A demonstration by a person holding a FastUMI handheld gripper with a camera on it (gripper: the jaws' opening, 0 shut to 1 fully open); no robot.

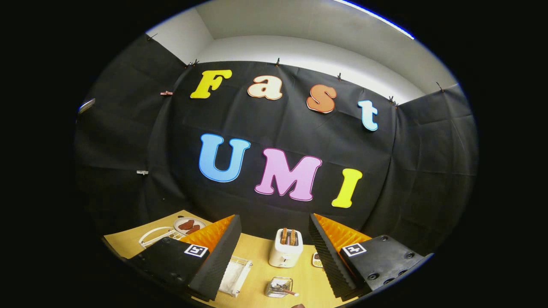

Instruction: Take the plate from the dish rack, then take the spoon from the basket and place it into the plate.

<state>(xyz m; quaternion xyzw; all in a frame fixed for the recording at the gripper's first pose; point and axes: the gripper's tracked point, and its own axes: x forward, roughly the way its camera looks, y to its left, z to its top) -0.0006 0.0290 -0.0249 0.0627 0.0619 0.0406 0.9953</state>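
My gripper [274, 216] is held high above a wooden table [261, 252], its fingers wide open with nothing between them. Far below, between the fingers, a small clear basket [278, 287] holds a spoon [287, 291] with a brownish handle. Beyond the left finger, a white plate [189, 225] with brown markings rests at a white wire dish rack [155, 236] near the table's far left corner. The left finger hides part of the rack.
A white toaster [285, 248] with toast in its slots stands mid-table, just beyond the basket. A white wire tray [235, 274] lies beside the left finger. A small patterned object [317, 259] peeks out by the right finger. Black cloth walls close the booth behind.
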